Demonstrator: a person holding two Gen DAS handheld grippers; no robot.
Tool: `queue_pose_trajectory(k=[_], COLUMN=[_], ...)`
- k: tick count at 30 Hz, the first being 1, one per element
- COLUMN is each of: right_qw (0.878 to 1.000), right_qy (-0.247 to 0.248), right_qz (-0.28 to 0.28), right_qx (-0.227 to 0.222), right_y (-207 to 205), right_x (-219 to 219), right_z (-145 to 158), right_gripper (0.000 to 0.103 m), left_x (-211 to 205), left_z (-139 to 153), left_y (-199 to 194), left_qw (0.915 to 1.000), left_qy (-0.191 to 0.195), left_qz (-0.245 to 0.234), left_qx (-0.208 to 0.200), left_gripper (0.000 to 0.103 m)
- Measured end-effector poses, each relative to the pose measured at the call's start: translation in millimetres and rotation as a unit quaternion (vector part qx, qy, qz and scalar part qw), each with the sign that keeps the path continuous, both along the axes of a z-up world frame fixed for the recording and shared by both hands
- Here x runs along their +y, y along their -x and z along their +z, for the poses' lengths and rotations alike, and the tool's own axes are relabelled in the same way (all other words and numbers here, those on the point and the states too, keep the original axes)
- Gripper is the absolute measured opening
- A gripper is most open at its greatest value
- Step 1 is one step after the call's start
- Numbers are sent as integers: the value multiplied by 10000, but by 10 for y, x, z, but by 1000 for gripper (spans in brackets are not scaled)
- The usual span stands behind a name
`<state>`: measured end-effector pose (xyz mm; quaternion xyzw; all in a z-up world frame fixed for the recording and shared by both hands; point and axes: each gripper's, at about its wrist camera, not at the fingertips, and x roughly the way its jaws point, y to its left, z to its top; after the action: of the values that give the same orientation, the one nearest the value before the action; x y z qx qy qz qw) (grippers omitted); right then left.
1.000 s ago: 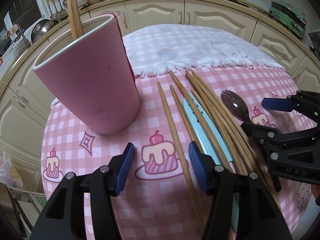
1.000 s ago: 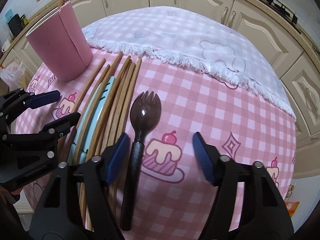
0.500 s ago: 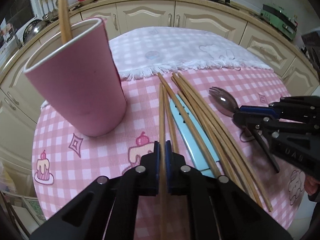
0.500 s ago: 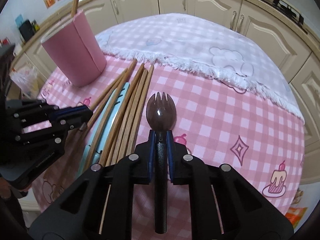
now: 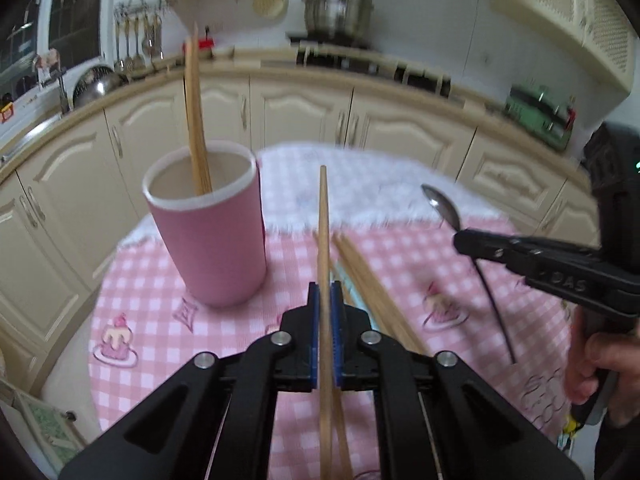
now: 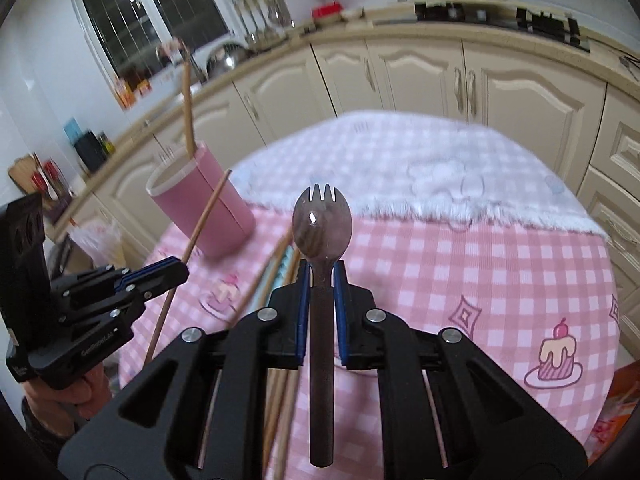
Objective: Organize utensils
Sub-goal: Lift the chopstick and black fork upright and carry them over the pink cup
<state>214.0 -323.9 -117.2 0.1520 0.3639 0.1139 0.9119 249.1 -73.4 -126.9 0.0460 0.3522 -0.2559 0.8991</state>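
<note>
Jaws shut on chopstick (image 5: 323,240), spork (image 6: 322,232), tips forward.

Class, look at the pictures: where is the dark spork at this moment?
The spork is clamped in the right gripper, lifted above the pink checked tablecloth, right of the pink cup.

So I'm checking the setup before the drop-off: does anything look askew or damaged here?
Nothing looks damaged or spilled. The pink cup stands upright with chopsticks in it. The loose chopsticks on the tablecloth lie in an untidy, fanned bundle over a light blue utensil, waiting to be sorted.
</note>
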Motion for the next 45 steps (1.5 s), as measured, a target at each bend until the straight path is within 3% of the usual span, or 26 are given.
queue_pose_trajectory(k=[4, 9, 16, 20, 23, 26, 32, 45], right_qw=[9985, 9932, 9818, 9745, 9701, 9685, 9711, 9787], right_qy=[-192, -355, -591, -702, -790, -869, -852, -674], right_qz=[-17, 35, 221, 296, 316, 307, 290, 369], right_qx=[-507, -1104, -1791, -2111, -2271, -2312, -2209, -1902], right_y=[-5, -101, -458, -700, -918, -1102, -1385, -1458], right_x=[54, 206, 529, 666, 770, 830, 988, 1147], right_z=[246, 564, 1000, 1186, 1254, 1233, 983, 572], right_gripper=[12, 12, 12, 12, 12, 12, 12, 12], left_x=[189, 445, 735, 788, 774, 724, 667, 668], left_z=[315, 730, 1189, 1369, 1428, 1384, 1145, 690], left_y=[101, 96, -184, -368, -516, -692, -953, -1168], left_qw=[9972, 9852, 9557, 9364, 9268, 9243, 9270, 9369], left_qy=[442, 985, 1831, 2181, 2254, 2204, 2106, 1966], left_qz=[179, 541, 1017, 1158, 1258, 1326, 1477, 1565], left_qx=[-582, -1294, -2068, -2492, -2727, -2819, -2730, -2429], left_gripper=[5, 5, 5, 5, 5, 5, 5, 5])
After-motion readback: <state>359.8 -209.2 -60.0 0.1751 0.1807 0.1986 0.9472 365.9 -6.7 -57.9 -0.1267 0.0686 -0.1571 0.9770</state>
